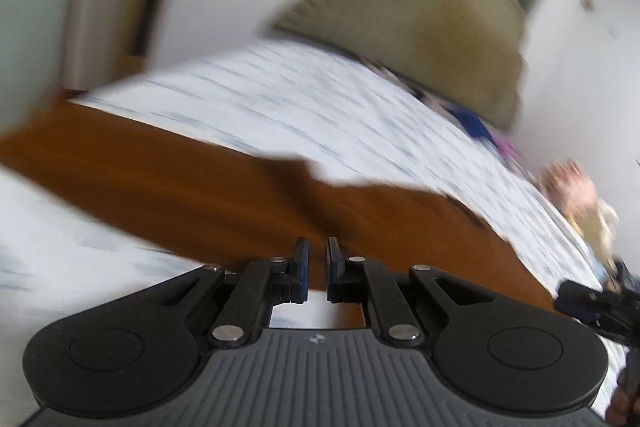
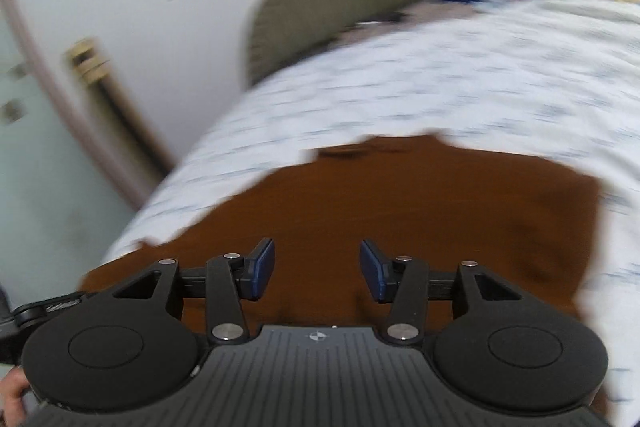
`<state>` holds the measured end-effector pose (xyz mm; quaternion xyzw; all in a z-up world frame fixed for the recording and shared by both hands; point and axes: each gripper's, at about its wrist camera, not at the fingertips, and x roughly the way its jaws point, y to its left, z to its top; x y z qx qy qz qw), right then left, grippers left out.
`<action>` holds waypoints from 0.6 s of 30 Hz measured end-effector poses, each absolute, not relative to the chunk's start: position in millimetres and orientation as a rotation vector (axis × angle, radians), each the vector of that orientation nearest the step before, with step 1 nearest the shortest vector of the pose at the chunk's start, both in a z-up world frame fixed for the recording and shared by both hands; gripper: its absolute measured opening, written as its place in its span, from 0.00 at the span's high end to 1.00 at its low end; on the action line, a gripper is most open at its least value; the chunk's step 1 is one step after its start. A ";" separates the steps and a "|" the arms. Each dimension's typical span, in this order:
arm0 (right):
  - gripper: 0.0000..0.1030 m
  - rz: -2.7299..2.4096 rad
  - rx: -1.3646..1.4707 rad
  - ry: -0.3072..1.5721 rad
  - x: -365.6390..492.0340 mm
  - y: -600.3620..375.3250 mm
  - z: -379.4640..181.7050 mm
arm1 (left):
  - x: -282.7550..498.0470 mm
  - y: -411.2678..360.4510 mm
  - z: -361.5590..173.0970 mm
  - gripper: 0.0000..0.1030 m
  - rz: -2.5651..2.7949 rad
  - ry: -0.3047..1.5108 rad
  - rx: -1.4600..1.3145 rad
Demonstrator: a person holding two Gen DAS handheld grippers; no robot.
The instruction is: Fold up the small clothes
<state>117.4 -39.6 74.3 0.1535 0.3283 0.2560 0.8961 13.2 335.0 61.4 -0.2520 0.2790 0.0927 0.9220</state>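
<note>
A brown garment lies spread flat on a white patterned bedsheet; both views are motion-blurred. My left gripper sits low over the garment's near edge, its jaws nearly closed with a narrow gap and nothing seen between them. In the right wrist view the same brown garment fills the middle, and my right gripper hovers over its near part with jaws wide apart and empty. The right gripper also shows at the left wrist view's right edge.
An olive-tan pillow or blanket lies at the bed's far end, with blue and purple clothes and a pale item beside it. The bed's left edge drops to a wall and a door frame.
</note>
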 end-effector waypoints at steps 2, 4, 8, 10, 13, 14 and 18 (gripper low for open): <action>0.50 0.622 0.299 0.686 112.8 -5.4 79.4 | -13.4 365.9 66.8 0.92 0.296 0.548 -0.537; 0.50 0.723 0.247 0.702 106.8 37.0 82.2 | -34.7 394.9 69.8 0.91 0.387 0.517 -0.545; 0.50 0.911 0.114 0.719 89.6 140.3 90.9 | -70.6 447.0 64.8 0.90 0.545 0.523 -0.619; 0.50 1.005 0.019 0.711 75.7 199.3 96.3 | -88.2 462.9 59.3 0.90 0.575 0.512 -0.671; 0.50 1.112 -0.109 0.698 54.9 287.5 102.4 | -107.6 476.2 48.6 0.90 0.607 0.501 -0.694; 0.50 1.136 -0.146 0.695 49.1 314.1 102.0 | -111.1 480.7 44.9 0.90 0.611 0.505 -0.701; 0.51 1.108 -0.356 0.644 24.8 393.0 90.5 | -125.0 508.1 38.4 0.90 0.581 0.484 -0.818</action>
